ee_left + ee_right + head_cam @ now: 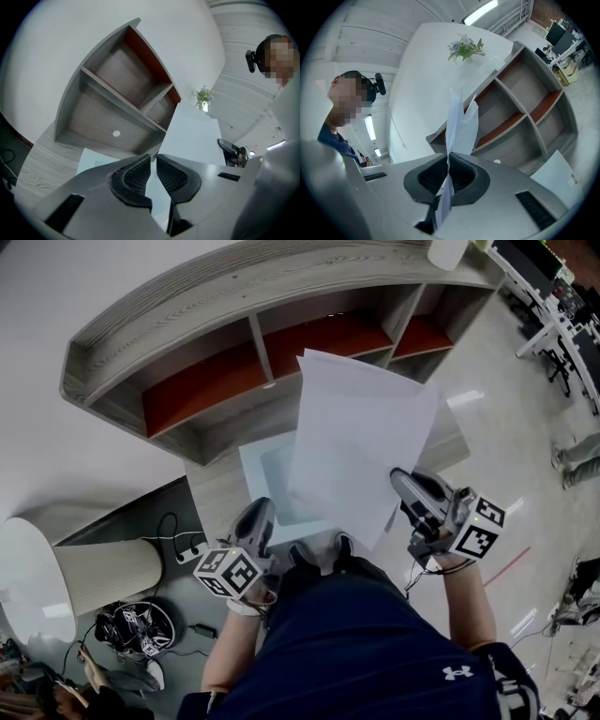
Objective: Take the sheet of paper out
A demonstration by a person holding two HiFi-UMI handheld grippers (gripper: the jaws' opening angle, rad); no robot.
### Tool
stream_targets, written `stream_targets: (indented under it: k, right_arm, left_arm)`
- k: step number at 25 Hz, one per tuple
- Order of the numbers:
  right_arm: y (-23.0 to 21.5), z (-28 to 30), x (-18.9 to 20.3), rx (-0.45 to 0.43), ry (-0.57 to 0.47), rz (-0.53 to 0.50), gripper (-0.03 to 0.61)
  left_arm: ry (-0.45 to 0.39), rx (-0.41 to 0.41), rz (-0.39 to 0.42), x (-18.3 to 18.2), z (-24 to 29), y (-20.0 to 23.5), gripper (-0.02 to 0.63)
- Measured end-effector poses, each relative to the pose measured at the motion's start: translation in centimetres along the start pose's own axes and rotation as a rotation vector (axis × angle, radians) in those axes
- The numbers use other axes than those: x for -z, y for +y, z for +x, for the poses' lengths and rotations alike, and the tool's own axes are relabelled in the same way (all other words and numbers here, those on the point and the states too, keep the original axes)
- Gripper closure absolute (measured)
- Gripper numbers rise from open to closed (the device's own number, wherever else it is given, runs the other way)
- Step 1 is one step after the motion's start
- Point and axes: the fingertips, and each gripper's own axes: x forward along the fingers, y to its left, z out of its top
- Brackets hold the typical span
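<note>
A white sheet of paper (361, 427) hangs in the air in front of the shelf, and my right gripper (401, 482) is shut on its lower right edge. In the right gripper view the paper (459, 126) rises edge-on from between the closed pads of that gripper (450, 157). A pale blue folder (267, 474) lies flat on the low wooden top below. My left gripper (261, 514) hovers at its near left corner. In the left gripper view that gripper (153, 157) shows a narrow gap between its pads with nothing pinched, the folder (93, 159) beyond and the paper (192, 136) to the right.
A grey wooden shelf unit (206, 381) with red-backed compartments stands behind the folder. A pale cylinder (103, 573) lies at the left, with cables and a power strip (183, 554) beside it. Office desks (553, 296) stand at the far right. A small plant (465, 47) sits on the shelf top.
</note>
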Motion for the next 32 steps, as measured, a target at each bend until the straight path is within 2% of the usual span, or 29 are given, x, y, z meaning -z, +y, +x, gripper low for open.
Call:
stream_targets:
  k: [32]
  right_arm:
    - [0.0,-0.2,-0.2,-0.010,-0.007,-0.009,0.565]
  left_arm:
    - [0.011,0.003,-0.006,-0.4,0.7,0.1,0.565]
